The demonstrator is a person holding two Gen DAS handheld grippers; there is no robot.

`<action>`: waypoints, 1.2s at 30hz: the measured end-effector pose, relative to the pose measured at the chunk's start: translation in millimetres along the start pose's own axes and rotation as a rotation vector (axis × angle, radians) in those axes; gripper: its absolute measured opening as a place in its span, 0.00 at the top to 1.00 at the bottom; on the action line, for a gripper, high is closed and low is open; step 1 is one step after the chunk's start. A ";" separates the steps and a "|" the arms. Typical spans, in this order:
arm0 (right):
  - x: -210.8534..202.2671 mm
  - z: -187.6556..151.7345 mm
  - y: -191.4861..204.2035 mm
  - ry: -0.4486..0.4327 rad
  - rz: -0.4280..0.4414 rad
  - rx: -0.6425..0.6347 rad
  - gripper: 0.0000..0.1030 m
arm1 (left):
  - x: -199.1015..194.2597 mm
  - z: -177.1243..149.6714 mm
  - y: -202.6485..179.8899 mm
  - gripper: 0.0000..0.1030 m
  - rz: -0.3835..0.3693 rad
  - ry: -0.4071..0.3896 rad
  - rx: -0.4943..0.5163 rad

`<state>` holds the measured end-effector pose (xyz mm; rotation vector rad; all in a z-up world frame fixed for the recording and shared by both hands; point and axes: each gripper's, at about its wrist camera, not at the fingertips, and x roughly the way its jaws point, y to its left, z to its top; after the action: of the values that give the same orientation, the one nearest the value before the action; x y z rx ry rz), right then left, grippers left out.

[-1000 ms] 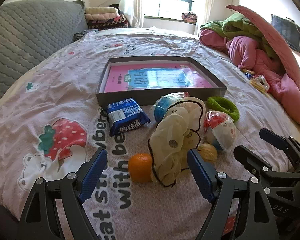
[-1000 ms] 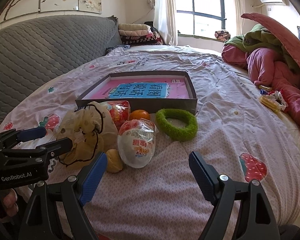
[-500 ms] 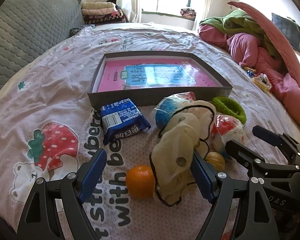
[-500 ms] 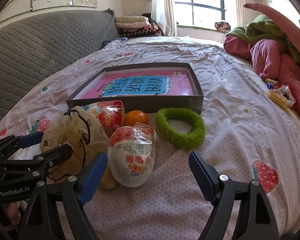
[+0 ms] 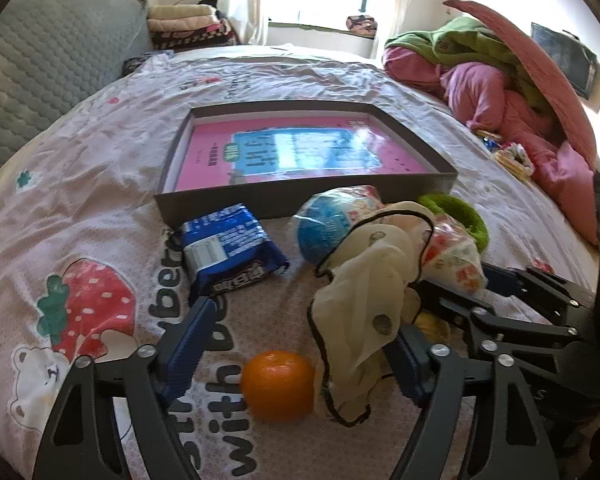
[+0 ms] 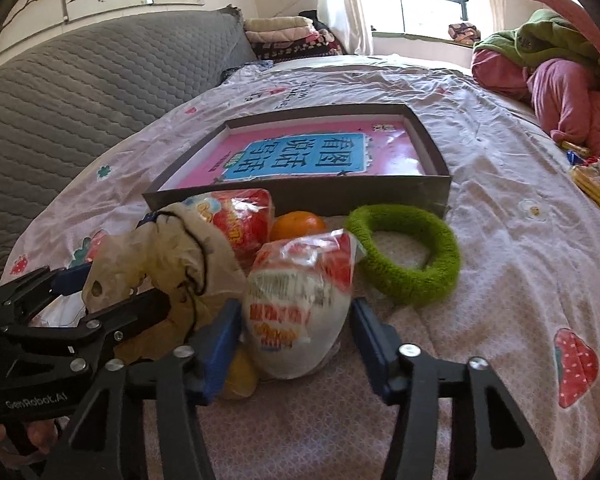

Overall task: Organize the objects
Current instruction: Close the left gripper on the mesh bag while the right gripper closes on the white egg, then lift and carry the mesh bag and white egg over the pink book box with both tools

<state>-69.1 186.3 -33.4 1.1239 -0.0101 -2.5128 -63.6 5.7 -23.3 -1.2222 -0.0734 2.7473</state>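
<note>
Egg-shaped snack pack [image 6: 300, 304], red and white wrapper, lying on the bed [image 6: 512, 280] just in front of the grey box [image 6: 432, 196]. Right gripper [image 6: 296, 344] closing around it, jaws narrowing; left pad touching, right pad just clear. Green fuzzy ring [image 6: 404, 264] just right of the pack. Left gripper [image 5: 300, 354] standing wide, jaws just easing inward, bracketing an orange [image 5: 278, 386] and cream cloth pouch [image 5: 364, 308]. Blue packet [image 5: 230, 250] lying against the box wall.

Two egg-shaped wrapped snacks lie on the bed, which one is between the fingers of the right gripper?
The white egg with the red top, between the right gripper fingers. The other egg, mostly red, lies farther back against the grey box.
</note>
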 end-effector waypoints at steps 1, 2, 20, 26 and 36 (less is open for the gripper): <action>0.3 -0.4 0.4 -0.001 0.004 -0.002 0.51 | 1.0 0.0 -0.9 0.31 -0.017 0.005 -0.001; -0.1 -1.1 0.1 -0.007 0.008 -0.003 0.51 | 2.5 0.0 -0.7 0.35 -0.031 0.013 -0.006; -23.2 3.3 0.0 -0.111 0.025 -0.026 0.52 | -15.1 3.2 1.7 0.79 -0.162 -0.057 -0.045; -31.0 7.4 0.3 -0.144 0.018 -0.032 0.52 | -28.4 8.5 1.9 0.79 -0.155 -0.102 -0.042; -37.6 19.8 -2.1 -0.188 0.003 -0.053 0.52 | -33.6 25.8 8.5 0.79 -0.140 -0.136 -0.068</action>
<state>-61.3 198.4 6.6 0.8634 0.0036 -2.5905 -61.3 -7.2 17.8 -1.0026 -0.2576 2.7213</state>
